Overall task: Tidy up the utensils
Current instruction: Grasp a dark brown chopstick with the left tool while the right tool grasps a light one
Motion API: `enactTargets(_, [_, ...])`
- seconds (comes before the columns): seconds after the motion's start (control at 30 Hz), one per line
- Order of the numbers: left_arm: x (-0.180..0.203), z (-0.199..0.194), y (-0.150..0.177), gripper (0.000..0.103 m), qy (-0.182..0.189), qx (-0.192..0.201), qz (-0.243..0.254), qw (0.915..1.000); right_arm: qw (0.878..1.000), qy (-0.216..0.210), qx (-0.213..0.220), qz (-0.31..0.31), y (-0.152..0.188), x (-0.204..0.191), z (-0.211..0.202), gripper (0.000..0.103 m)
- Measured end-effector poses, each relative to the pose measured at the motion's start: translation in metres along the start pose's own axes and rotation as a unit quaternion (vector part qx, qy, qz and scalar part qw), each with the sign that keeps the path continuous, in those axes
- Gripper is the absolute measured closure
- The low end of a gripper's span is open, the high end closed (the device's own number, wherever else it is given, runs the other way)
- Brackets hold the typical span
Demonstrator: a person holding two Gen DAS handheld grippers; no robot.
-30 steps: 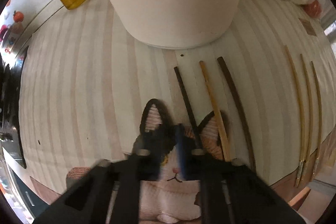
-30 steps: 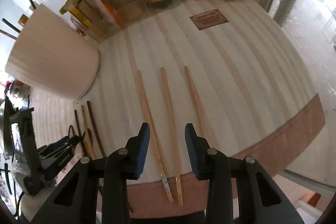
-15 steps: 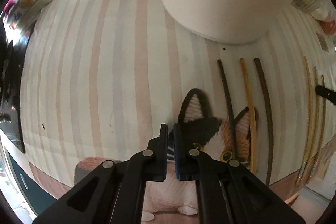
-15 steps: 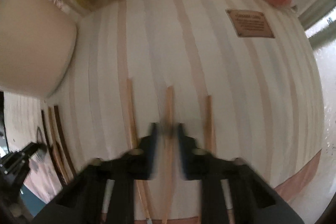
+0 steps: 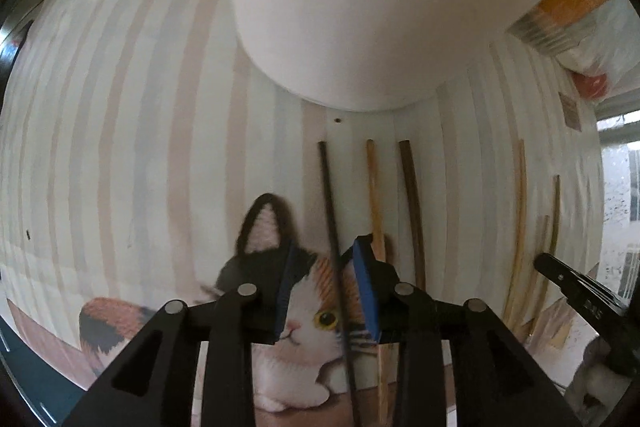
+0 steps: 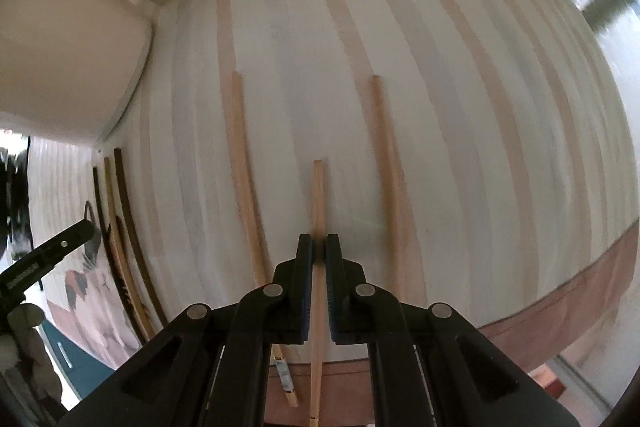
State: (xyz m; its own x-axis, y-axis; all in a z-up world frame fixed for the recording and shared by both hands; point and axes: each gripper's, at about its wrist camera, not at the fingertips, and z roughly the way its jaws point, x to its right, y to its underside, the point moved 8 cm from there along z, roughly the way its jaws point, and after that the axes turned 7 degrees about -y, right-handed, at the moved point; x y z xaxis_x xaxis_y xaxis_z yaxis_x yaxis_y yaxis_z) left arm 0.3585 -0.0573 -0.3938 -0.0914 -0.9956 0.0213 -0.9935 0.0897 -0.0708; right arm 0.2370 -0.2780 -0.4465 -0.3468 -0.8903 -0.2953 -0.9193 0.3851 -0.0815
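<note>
Right fingers (image 6: pixel 319 251) now pinch middle chopstick (image 6: pixel 318 195); left fingers (image 5: pixel 326 273) opening around black chopstick (image 5: pixel 329 195).

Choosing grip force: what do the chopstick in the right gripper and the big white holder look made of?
Chopstick: likely bamboo or light wood, a pale tan matte shaft. White holder: perhaps glazed ceramic or plastic, smooth with a soft sheen; the pictures leave it open.

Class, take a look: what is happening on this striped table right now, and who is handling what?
A person is sorting chopsticks with two handheld grippers. The right gripper is shut on the middle light wooden chopstick of three lying side by side. The left gripper has its jaws opening around the thin black chopstick, which lies over a cat-picture mat beside a tan chopstick and a dark brown chopstick. A large cream round container stands just beyond on the striped tablecloth.
</note>
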Motion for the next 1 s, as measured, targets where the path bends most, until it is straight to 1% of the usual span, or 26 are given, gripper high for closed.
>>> enactTargets(0.03, [0.002, 0.004, -0.001, 0.076, -0.011, -0.002, 0.005, 0.9999, 1.000, -0.002, 0.001, 0.005, 0.002, 0.002, -0.001, 0.097])
enactTargets(0.13, [0.012, 0.007, -0.005, 0.079, -0.043, 0.018, 0.024, 0.9986, 1.000, 0.001, 0.000, 0.005, 0.008, 0.014, 0.000, 0.097])
enactTargets(0.17, [0.013, 0.007, -0.006, 0.086, -0.056, 0.023, 0.033, 0.9976, 1.000, 0.002, -0.002, 0.003, 0.009, 0.015, 0.000, 0.097])
enactTargets(0.2, [0.016, 0.007, -0.004, 0.091, -0.068, 0.026, 0.042, 0.9964, 1.000, 0.005, -0.003, 0.001, 0.009, 0.015, 0.000, 0.097])
enactTargets(0.23, [0.020, 0.007, -0.005, 0.098, -0.064, 0.026, 0.048, 0.9965, 1.000, 0.008, -0.001, -0.003, 0.008, 0.015, 0.000, 0.097])
enactTargets(0.27, [0.031, 0.007, -0.006, 0.099, -0.061, 0.024, 0.049, 0.9967, 1.000, 0.011, 0.000, -0.005, 0.009, 0.014, 0.000, 0.097])
enactTargets(0.37, [0.031, 0.006, 0.001, 0.099, -0.068, 0.018, 0.065, 0.9954, 1.000, 0.014, -0.002, -0.020, 0.009, 0.013, 0.003, 0.097])
enactTargets(0.43, [0.018, 0.002, 0.007, 0.099, -0.072, 0.014, 0.077, 0.9943, 0.999, 0.014, -0.007, -0.032, 0.006, 0.008, 0.004, 0.097])
enactTargets(0.5, [0.005, -0.003, 0.022, 0.099, -0.065, 0.005, 0.075, 0.9950, 0.998, 0.021, -0.015, -0.051, 0.005, -0.002, 0.004, 0.097])
enactTargets(0.6, [-0.004, -0.007, 0.024, 0.098, -0.053, -0.003, 0.068, 0.9963, 0.998, 0.020, -0.019, -0.054, 0.001, -0.010, 0.005, 0.096])
enactTargets(0.67, [-0.008, -0.007, 0.021, 0.096, -0.045, -0.007, 0.050, 0.9977, 0.998, 0.017, -0.013, -0.051, -0.004, -0.011, 0.002, 0.096])
enactTargets(0.8, [-0.022, -0.011, 0.010, 0.095, -0.035, -0.011, 0.041, 0.9985, 0.999, 0.023, -0.015, -0.046, -0.013, -0.011, 0.001, 0.096])
enactTargets(0.87, [-0.021, -0.010, 0.004, 0.095, -0.033, -0.010, 0.036, 0.9987, 0.999, 0.029, -0.016, -0.042, -0.016, -0.010, 0.003, 0.096])
enactTargets(1.0, [-0.032, -0.009, -0.007, 0.095, -0.030, -0.008, 0.028, 0.9991, 0.998, 0.035, -0.015, -0.041, -0.020, -0.016, 0.009, 0.096])
